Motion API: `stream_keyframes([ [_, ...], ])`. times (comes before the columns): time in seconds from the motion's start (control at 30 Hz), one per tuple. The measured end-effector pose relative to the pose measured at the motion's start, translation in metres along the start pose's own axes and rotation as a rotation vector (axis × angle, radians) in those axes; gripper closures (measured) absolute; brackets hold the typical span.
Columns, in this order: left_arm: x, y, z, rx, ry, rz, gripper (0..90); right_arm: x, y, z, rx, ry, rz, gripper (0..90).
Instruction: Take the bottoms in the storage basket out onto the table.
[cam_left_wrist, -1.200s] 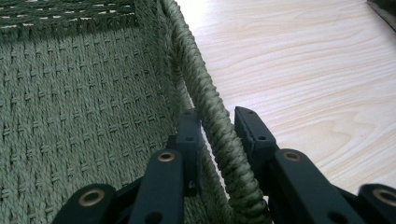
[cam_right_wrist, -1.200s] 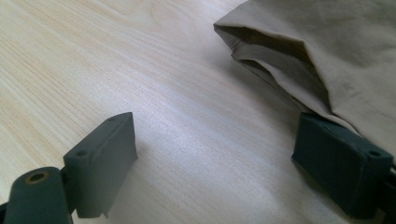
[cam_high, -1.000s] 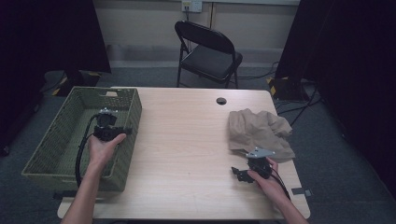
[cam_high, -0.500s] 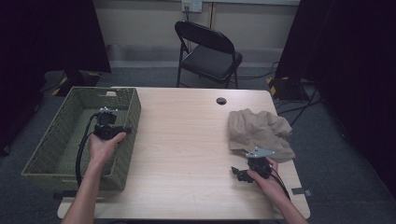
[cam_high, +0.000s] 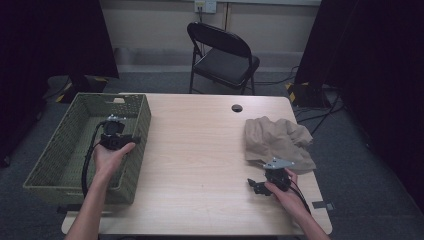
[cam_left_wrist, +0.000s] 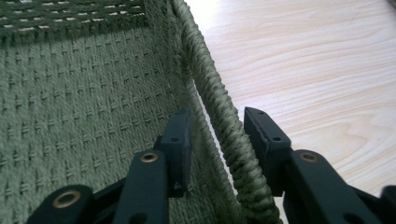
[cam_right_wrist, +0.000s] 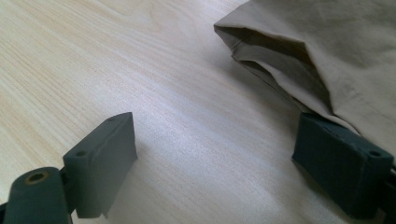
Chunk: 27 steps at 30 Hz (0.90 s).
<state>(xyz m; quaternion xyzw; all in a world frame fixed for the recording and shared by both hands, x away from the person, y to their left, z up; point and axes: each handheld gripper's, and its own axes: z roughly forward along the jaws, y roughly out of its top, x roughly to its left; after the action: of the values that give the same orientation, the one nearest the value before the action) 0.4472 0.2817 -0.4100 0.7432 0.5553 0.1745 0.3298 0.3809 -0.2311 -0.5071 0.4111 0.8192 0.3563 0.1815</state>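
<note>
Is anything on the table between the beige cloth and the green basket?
Nothing visible: bare table runs from the beige cloth to the green basket. The left tool straddles the basket's rim, jaws just opened.

Bare forearms at the frame's bottom; each black gripper trails a black cable, the lower-right one topped by a grey plate.

Pretty dim from the high view, with black curtains eating the sides; only the table catches soft overhead light. Both gripper views are brighter, with pale sheen on the wood, blurry near jaws, soft shadows.
</note>
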Motion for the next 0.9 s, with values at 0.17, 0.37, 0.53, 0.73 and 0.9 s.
stream_keyframes([
  [0.17,-0.002,0.003,-0.007,-0.037,0.007,0.004,51.9,0.000,0.000,0.000,0.000,0.000,0.000,11.8],
  [0.37,-0.014,0.014,-0.031,-0.129,-0.059,0.039,51.9,0.000,0.000,0.000,0.000,0.000,0.000,11.8],
  [0.53,-0.047,0.022,-0.041,-0.156,-0.116,0.141,50.4,0.000,0.000,0.000,0.000,0.000,0.001,11.8],
  [0.73,-0.083,0.014,-0.029,-0.151,-0.215,0.204,47.1,0.001,0.000,0.000,-0.002,0.001,-0.001,11.9],
  [0.9,-0.102,-0.002,-0.007,-0.107,-0.268,0.225,44.0,0.002,0.001,0.000,0.003,0.000,0.004,13.4],
])
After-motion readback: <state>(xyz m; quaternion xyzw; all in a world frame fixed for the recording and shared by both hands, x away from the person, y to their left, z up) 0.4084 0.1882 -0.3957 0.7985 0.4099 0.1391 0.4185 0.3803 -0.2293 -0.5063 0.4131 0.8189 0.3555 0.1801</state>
